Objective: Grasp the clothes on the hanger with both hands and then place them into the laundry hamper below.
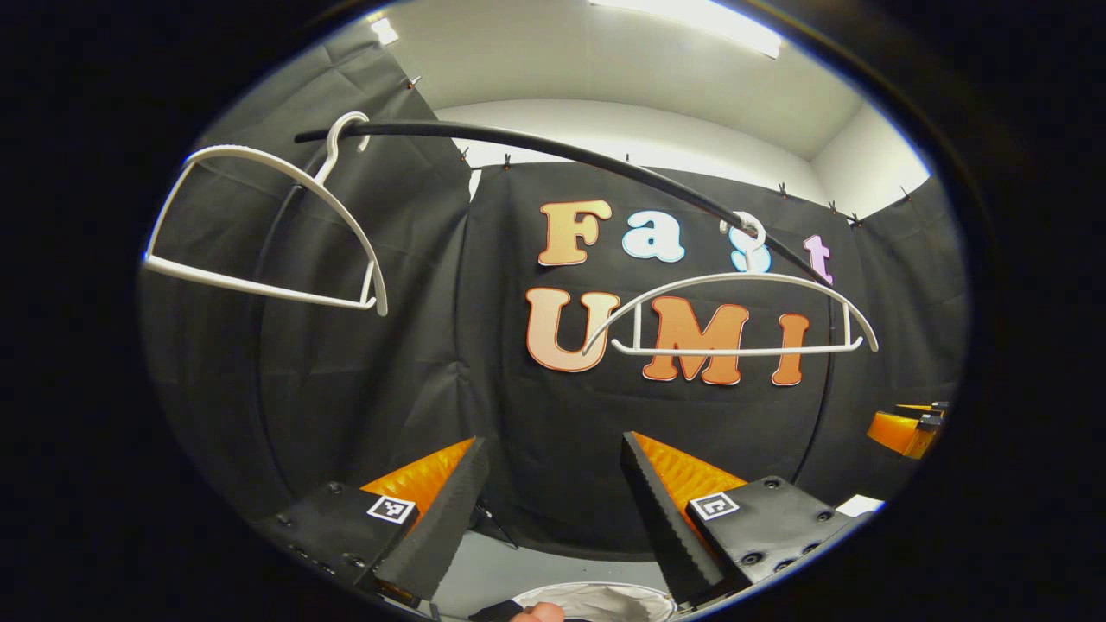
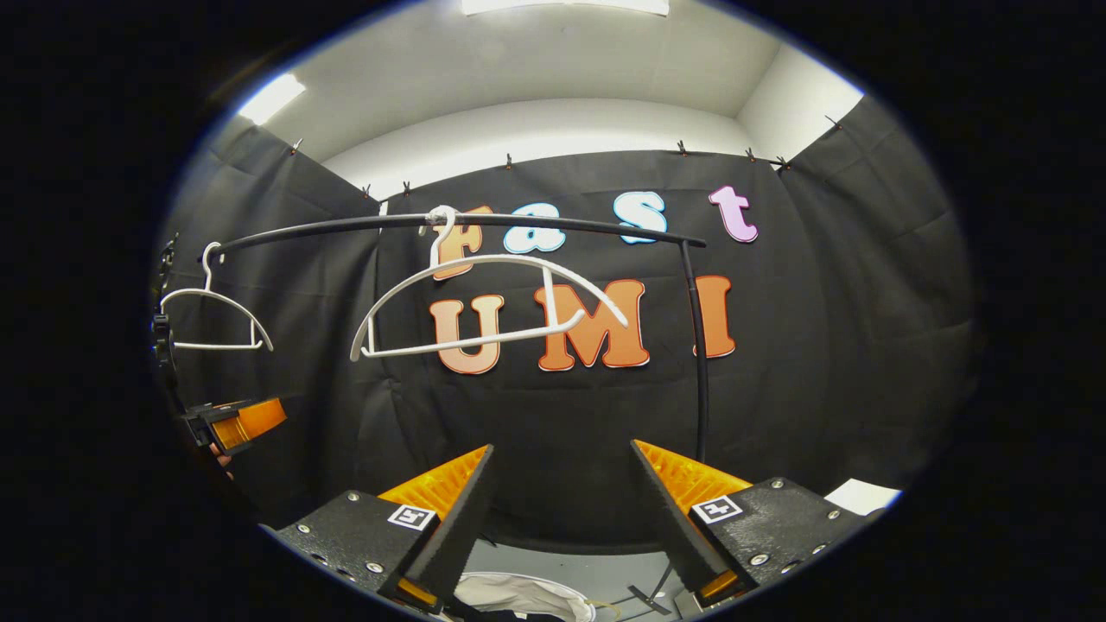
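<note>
Clothes (image 2: pixel 523 596) white, low beneath both tools | left tool (image 1: pixel 549 484) wide open, empty | right tool (image 2: pixel 562 488) same

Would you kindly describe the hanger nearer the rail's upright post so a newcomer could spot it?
Find the black rail crossing the booth's cloth wall. Two bare white hangers hang from it; this hanger is the one closer to the rail's vertical post, tilted, while the other hanger hangs at the far end.
</note>
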Demonstrator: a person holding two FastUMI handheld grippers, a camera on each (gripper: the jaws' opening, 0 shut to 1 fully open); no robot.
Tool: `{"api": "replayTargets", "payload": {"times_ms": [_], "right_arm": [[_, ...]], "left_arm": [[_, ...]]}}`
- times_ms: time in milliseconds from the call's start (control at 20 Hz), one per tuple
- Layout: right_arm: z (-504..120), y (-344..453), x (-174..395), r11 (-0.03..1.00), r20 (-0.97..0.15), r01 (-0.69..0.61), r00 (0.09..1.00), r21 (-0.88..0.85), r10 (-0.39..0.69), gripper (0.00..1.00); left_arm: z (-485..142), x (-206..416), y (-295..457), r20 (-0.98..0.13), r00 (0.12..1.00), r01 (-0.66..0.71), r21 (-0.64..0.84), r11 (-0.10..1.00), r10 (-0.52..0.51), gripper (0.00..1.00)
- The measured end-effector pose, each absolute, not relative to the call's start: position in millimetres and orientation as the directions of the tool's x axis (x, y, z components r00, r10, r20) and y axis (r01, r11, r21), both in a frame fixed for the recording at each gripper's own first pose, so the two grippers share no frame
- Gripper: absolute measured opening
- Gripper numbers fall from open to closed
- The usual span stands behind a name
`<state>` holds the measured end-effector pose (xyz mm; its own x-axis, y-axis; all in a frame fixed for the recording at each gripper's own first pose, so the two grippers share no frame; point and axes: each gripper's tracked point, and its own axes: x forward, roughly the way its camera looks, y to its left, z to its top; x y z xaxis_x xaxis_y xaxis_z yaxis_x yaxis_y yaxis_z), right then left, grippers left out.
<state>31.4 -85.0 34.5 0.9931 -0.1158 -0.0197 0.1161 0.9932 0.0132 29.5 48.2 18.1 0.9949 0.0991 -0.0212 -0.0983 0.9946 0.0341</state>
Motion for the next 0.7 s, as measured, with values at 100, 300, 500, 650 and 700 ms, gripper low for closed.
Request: {"api": "replayTargets", "payload": {"times_ms": [100,300,500,650,700], "right_arm": [[31.7,-85.2,33.1,0.993,-0.024,0.117,0.993,0.010,-0.117,0.92],[28.5,-82.3,38.1,0.994,-0.033,0.111,0.993,0.023,-0.110,0.92],[24.1,-80.4,38.7,0.994,-0.038,0.111,0.993,0.015,-0.111,0.92],[21.9,-79.7,37.8,0.994,-0.042,0.110,0.993,0.015,-0.109,1.00],[20.9,-80.0,38.4,0.994,-0.044,0.110,0.993,0.015,-0.109,1.00]], "left_arm": [[16.9,30.0,48.0,-0.022,0.995,-0.096,0.036,0.995,0.097,0.99],[16.5,32.8,48.4,-0.021,0.995,-0.098,0.038,0.994,0.099,0.99],[16.4,33.0,49.1,-0.022,0.995,-0.095,0.043,0.995,0.096,0.99],[16.1,36.3,49.3,-0.021,0.995,-0.092,0.046,0.995,0.093,0.99],[16.4,37.3,48.8,-0.020,0.996,-0.089,0.045,0.995,0.090,0.99]]}}
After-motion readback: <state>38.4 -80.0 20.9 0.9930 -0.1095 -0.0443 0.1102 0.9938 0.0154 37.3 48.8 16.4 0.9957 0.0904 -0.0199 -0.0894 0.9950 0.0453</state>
